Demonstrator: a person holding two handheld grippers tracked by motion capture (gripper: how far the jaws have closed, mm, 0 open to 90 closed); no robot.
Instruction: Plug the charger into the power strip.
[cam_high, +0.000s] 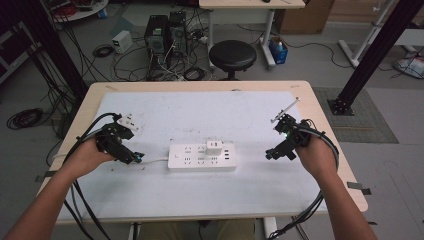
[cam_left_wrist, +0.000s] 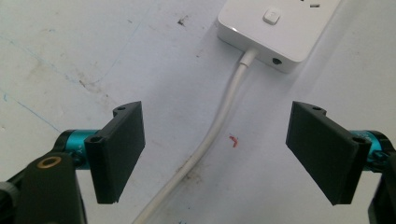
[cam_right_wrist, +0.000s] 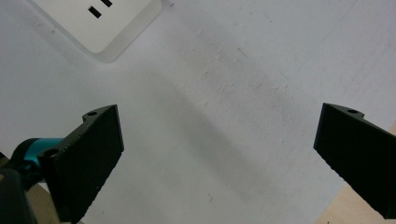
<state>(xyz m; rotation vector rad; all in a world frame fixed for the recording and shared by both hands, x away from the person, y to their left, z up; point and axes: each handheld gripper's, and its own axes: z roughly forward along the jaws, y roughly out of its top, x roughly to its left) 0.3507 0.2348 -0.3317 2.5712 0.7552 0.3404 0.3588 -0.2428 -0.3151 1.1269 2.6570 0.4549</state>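
Note:
A white power strip (cam_high: 201, 157) lies in the middle of the white mat, with a white plug adapter (cam_high: 214, 148) seated in its top row. Its white cable (cam_left_wrist: 210, 135) runs out of the left end and passes between the jaws of my left gripper (cam_left_wrist: 215, 156), which stands open just left of the strip (cam_left_wrist: 280, 25). In the high view my left gripper (cam_high: 134, 157) hovers low over that cable. My right gripper (cam_high: 275, 152) is open to the right of the strip, apart from it. A corner of the strip (cam_right_wrist: 100, 23) shows beyond my right gripper (cam_right_wrist: 219, 158).
A small white socket block (cam_high: 129, 121) lies on the mat behind my left hand. The white mat (cam_high: 200, 195) covers most of the wooden table (cam_high: 345, 175). A black stool (cam_high: 232, 55), computers and cables stand on the floor beyond the far edge.

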